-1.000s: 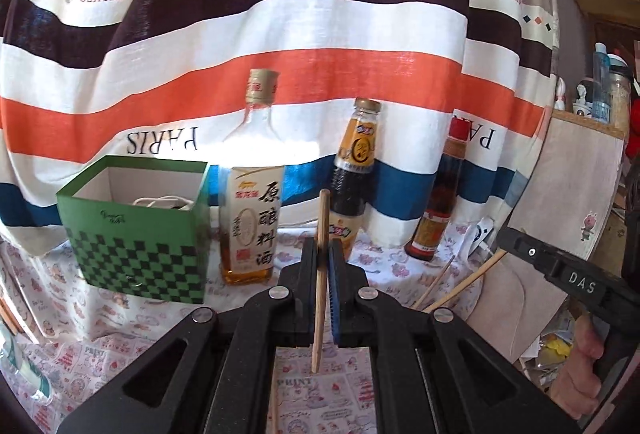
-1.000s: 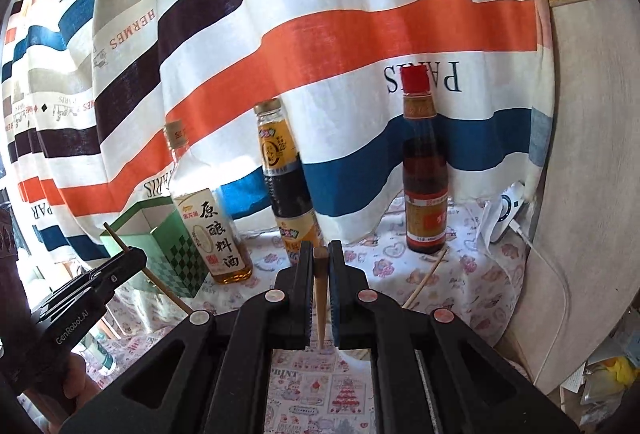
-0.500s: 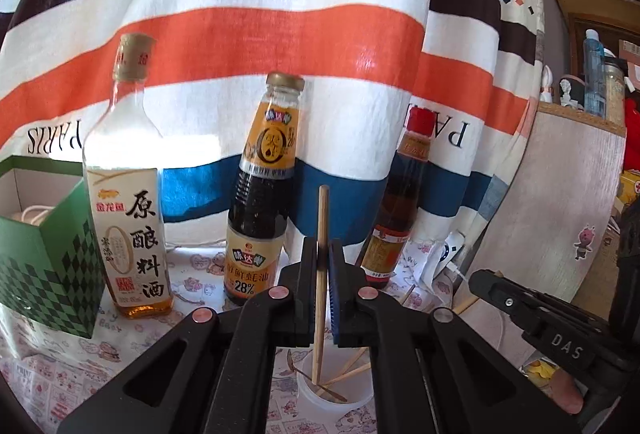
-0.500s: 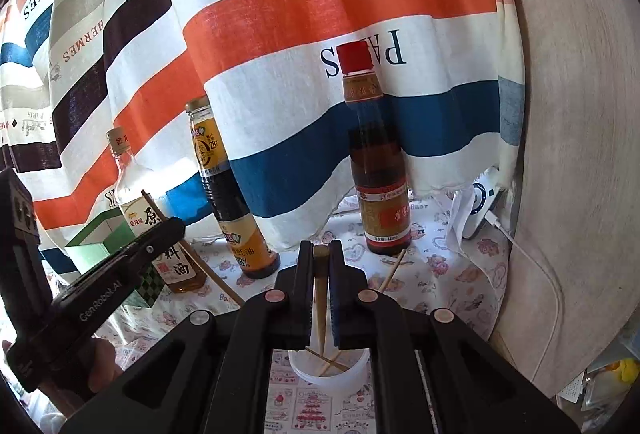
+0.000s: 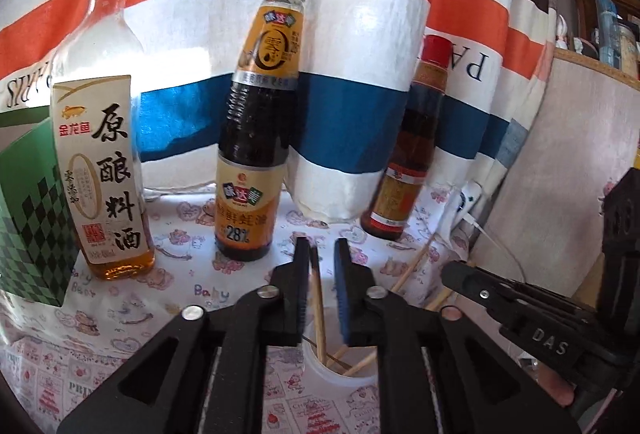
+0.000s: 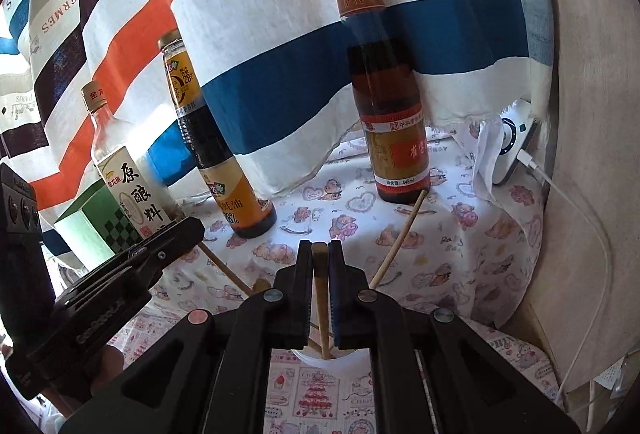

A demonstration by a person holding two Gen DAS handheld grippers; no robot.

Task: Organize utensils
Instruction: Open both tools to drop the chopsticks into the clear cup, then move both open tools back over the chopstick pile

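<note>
Two chopsticks hang above a white cup (image 5: 340, 374). The left gripper (image 5: 323, 266) is opening, its chopstick (image 5: 317, 306) loose between; the right gripper (image 6: 320, 262) pinches its chopstick (image 6: 321, 298) tight. Release each only when upright, tip inside the rim.

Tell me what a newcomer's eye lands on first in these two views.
First the big orange, blue and white striped cloth hanging at the back, with three tall sauce bottles standing before it: clear, dark with a yellow label, and red-capped. Then the left tool, opening around a wooden chopstick above a white cup, while the right tool clamps another chopstick.
</note>
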